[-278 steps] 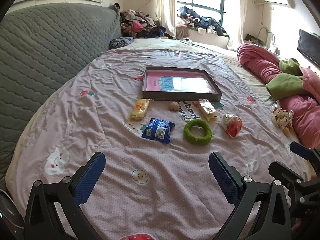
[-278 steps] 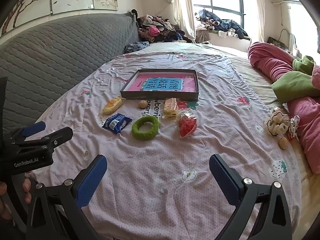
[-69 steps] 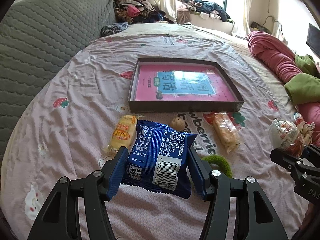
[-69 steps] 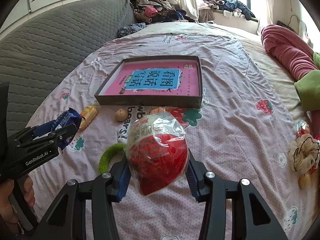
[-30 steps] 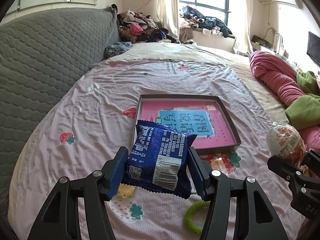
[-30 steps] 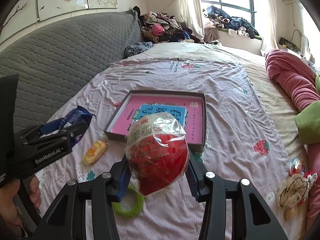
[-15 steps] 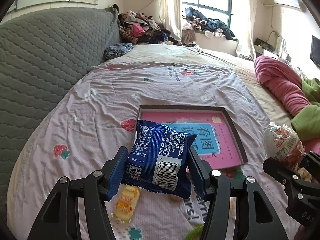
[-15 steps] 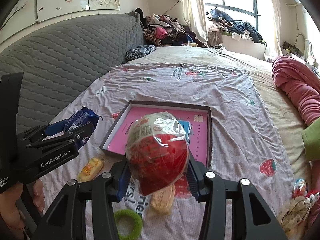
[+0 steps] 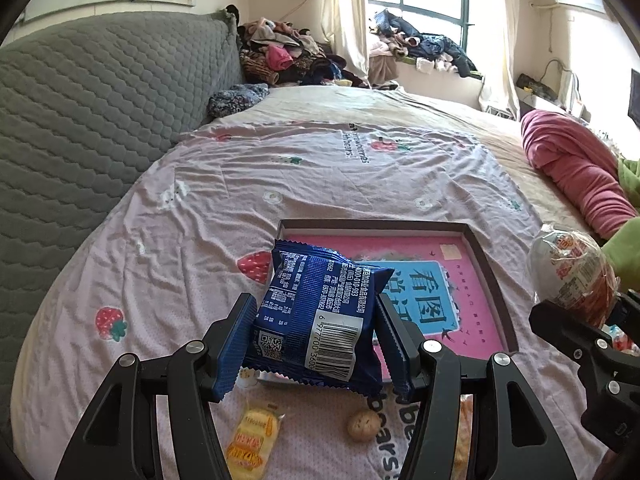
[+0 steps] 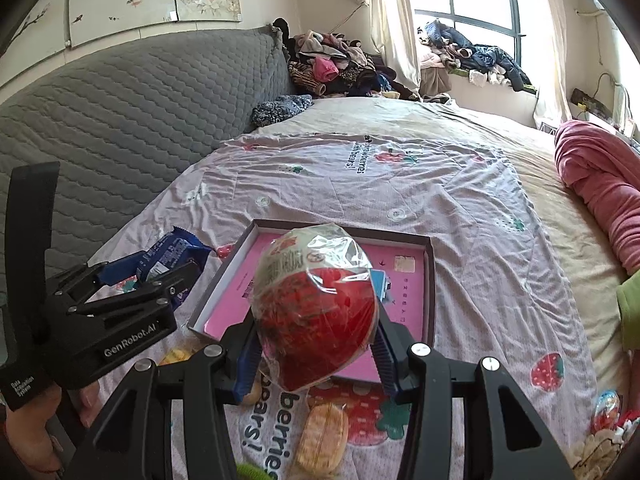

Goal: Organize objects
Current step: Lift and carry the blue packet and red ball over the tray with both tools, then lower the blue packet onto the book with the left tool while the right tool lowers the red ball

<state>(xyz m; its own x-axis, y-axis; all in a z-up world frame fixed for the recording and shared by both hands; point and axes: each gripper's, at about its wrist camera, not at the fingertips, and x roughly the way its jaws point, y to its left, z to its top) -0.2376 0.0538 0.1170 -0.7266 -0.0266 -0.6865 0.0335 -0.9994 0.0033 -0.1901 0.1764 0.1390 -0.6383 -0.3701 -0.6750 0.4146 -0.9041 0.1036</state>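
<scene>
My left gripper [image 9: 316, 344] is shut on a blue snack packet [image 9: 320, 316], held in the air over the near left corner of a shallow dark box [image 9: 492, 276] with a pink and blue lining. My right gripper [image 10: 316, 354] is shut on a red snack in clear wrap [image 10: 316, 308], held above the near edge of the same box [image 10: 430, 280]. In the right wrist view the left gripper [image 10: 120, 300] with its blue packet [image 10: 172, 258] hangs at the left. The red snack [image 9: 568, 272] shows at the right edge of the left wrist view.
On the pink strawberry bedsheet in front of the box lie a yellow snack bar [image 9: 252, 440], a small brown nut [image 9: 362, 424], an orange wrapped cake [image 10: 324, 440] and a green ring [image 10: 252, 472]. A grey quilted headboard [image 9: 80, 120] stands left; a pink duvet [image 9: 576, 176] lies right.
Both grippers have moved forward over the bed toward the box, each keeping its packet. The box now fills more of both views, and the loose snacks have slid toward the bottom edge.
</scene>
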